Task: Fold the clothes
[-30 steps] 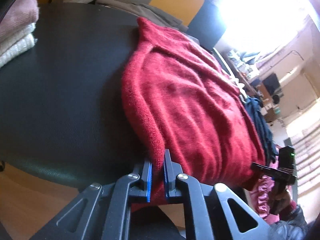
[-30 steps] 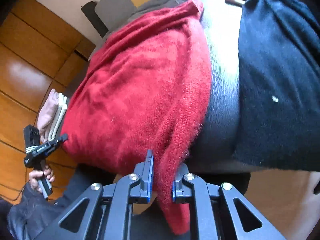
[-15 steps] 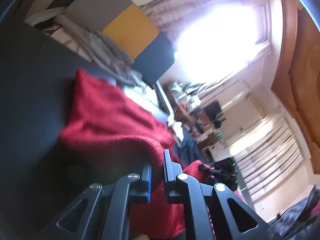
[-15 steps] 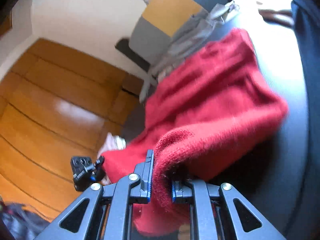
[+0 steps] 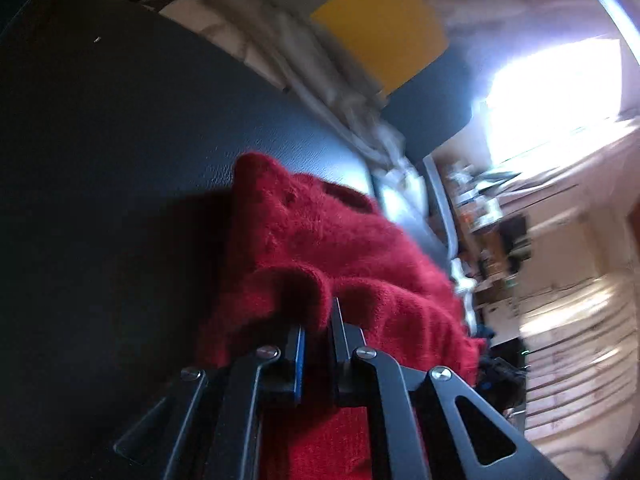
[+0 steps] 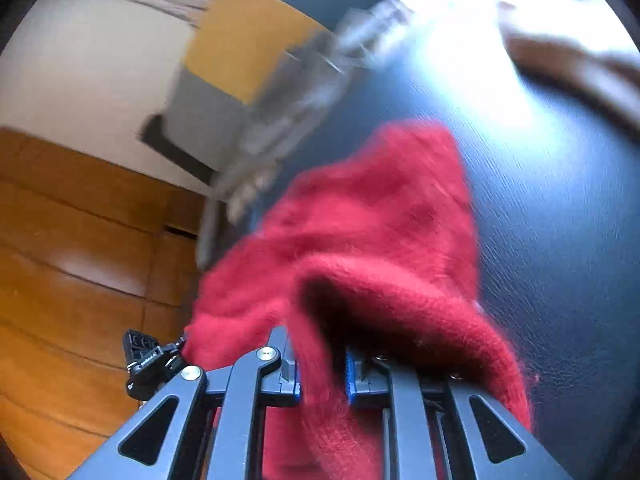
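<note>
A fuzzy red sweater (image 5: 320, 248) lies bunched on a black leather surface (image 5: 120, 140). My left gripper (image 5: 318, 328) is shut on the sweater's near edge, with cloth draped over its fingertips. The right wrist view shows the same red sweater (image 6: 368, 232) folded over toward the far side. My right gripper (image 6: 322, 356) is shut on the other near corner. The left gripper (image 6: 152, 360) shows at the left in that view, holding its corner. Both views are blurred by motion.
Crumpled grey-white clothes (image 5: 320, 80) lie along the far edge of the black surface (image 6: 560, 240), before a yellow and grey cushion (image 5: 384, 36). A brown garment (image 6: 572, 64) lies at the far right. Wooden panelling (image 6: 80, 260) stands at the left.
Both grippers have lifted the sweater's near edge and carried it forward over the rest. The sweater has gone from lying spread out to doubled over and bunched.
</note>
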{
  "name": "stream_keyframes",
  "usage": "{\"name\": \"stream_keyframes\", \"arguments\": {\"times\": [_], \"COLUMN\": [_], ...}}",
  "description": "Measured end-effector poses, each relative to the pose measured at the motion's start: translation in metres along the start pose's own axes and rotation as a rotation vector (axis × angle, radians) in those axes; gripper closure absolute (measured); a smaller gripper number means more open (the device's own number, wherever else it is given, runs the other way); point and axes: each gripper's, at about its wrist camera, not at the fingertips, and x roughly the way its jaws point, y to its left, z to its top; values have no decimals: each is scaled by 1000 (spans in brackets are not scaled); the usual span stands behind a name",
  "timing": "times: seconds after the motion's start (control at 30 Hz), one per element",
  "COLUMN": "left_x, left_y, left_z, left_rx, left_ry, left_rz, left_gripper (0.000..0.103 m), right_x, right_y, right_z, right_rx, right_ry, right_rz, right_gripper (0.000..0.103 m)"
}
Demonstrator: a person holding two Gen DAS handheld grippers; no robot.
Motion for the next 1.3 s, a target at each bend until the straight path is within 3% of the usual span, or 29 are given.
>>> {"name": "stream_keyframes", "arguments": {"times": [0.13, 0.4, 0.5, 0.57, 0.63, 0.77, 0.93, 1.03, 1.1, 1.17, 1.27, 1.3], "left_x": [-23, -81, -97, -109, -120, -131, -143, -148, -147, -142, -133, -131], "left_y": [0, 9, 7, 6, 3, -2, 5, 7, 4, 1, -5, -10], "left_z": [-36, -111, -123, -129, -136, -155, -172, -179, -180, -180, -176, -175], "left_rx": [62, -1, -16, -23, -20, 28, 41, 64, 86, 108, 153, 178], "left_ry": [27, 25, -14, -49, -85, -85, -93, -98, -92, -75, -19, -5], "left_rz": [50, 37, 8, -6, -21, -23, -3, 1, 8, 16, 64, 90], "left_gripper": [96, 93, 88, 80, 79, 76, 76, 76, 75, 76, 84, 87], "right_x": [-14, -43, -55, -64, -71, -76, -53, -51, -50, -51, -56, -57], "right_y": [-7, -6, 0, 13, 28, 41, 36, 35, 35, 37, 41, 42], "right_z": [-32, -112, -122, -127, -137, -158, -178, -177, -176, -179, -182, -182], "right_rx": [-13, 1, 40, 5, -58, -158, -246, -259, -256, -289, -321, -336], "right_ry": [3, 67, 59, 48, 55, 93, 144, 120, 106, 103, 98, 97], "right_rz": [58, 85, 112, 118, 102, 61, -16, -10, -31, -84, -130, -144], "right_gripper": [93, 93, 74, 41, 34, 34, 34, 34, 38, 52, 71, 73]}}
